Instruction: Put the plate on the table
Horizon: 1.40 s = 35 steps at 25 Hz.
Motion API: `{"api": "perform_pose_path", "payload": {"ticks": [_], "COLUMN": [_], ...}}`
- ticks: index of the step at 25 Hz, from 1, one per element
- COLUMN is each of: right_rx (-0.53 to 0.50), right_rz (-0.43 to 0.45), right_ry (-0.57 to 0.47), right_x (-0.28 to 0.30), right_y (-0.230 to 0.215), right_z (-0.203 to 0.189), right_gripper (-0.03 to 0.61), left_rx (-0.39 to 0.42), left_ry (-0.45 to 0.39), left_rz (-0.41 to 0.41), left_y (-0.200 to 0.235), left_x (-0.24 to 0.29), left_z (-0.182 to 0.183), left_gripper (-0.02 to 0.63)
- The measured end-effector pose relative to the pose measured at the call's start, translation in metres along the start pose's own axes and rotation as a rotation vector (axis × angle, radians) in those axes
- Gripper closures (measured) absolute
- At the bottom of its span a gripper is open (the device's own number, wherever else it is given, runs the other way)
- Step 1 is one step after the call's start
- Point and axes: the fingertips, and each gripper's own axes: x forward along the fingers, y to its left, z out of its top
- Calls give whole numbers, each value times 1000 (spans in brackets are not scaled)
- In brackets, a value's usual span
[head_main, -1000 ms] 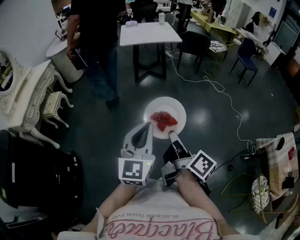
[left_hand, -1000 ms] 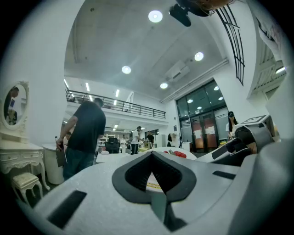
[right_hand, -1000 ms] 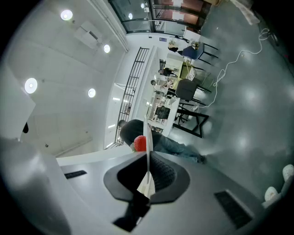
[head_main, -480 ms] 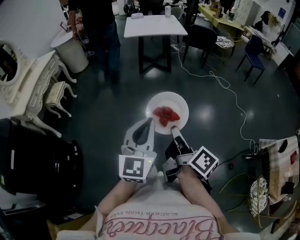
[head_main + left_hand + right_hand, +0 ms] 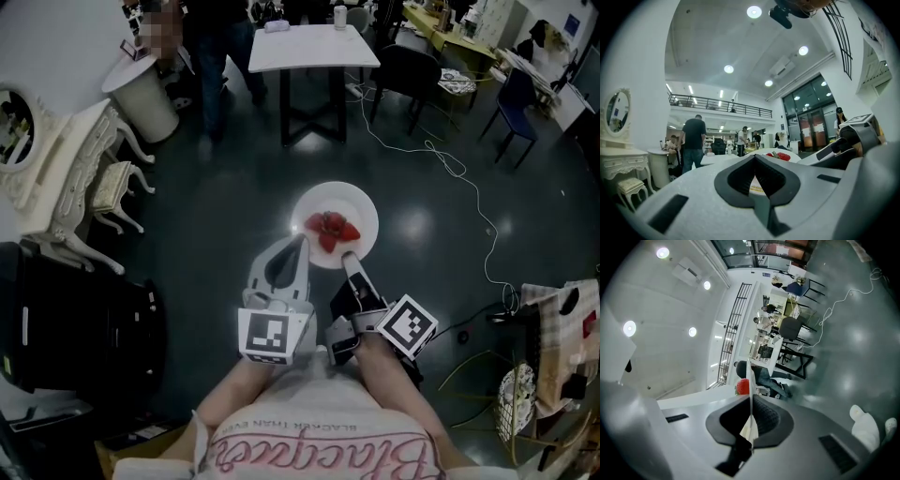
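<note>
A white plate (image 5: 335,208) with a few red strawberries (image 5: 328,231) hangs above the dark floor, held from its near side by both grippers. My left gripper (image 5: 300,242) is shut on the near left rim, and my right gripper (image 5: 348,259) is shut on the near right rim. In the left gripper view the plate (image 5: 795,158) and the strawberries (image 5: 780,156) show just past the shut jaws (image 5: 755,158). The right gripper view is rolled on its side. There the plate's edge (image 5: 749,380) runs as a thin line between the pads, with a strawberry (image 5: 743,386) beside it.
A white square table (image 5: 314,47) on a dark base stands ahead, with dark chairs (image 5: 410,73) to its right. A white cable (image 5: 459,178) trails over the floor. An ornate white vanity and stool (image 5: 66,178) stand at left, next to a round white stand (image 5: 141,94) with a person beside it.
The plate and both grippers have shifted slightly forward together, grip unchanged. The standing person at the upper left has moved away toward the top edge.
</note>
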Motion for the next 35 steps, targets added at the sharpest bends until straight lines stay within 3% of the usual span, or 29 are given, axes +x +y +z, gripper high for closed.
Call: {"api": "perform_pose_path", "payload": {"ticks": [8, 21, 26, 35], "right_rx": [-29, -7, 3, 105], "right_rz": [-6, -19, -76, -56], "right_ry": [-12, -6, -39, -104], "right_x": [71, 248, 304, 379], "right_y": [-16, -21, -34, -36], "right_z": [63, 114, 129, 157], "right_gripper": [568, 568, 568, 569], "left_rx": [-24, -55, -65, -85], "left_ry": [10, 16, 18, 32], "left_rz": [-1, -4, -5, -22], "left_y": [22, 135, 180, 219], "left_x": [96, 253, 297, 351], "left_z": [-6, -18, -30, -38], "left_gripper": [611, 611, 611, 611]}}
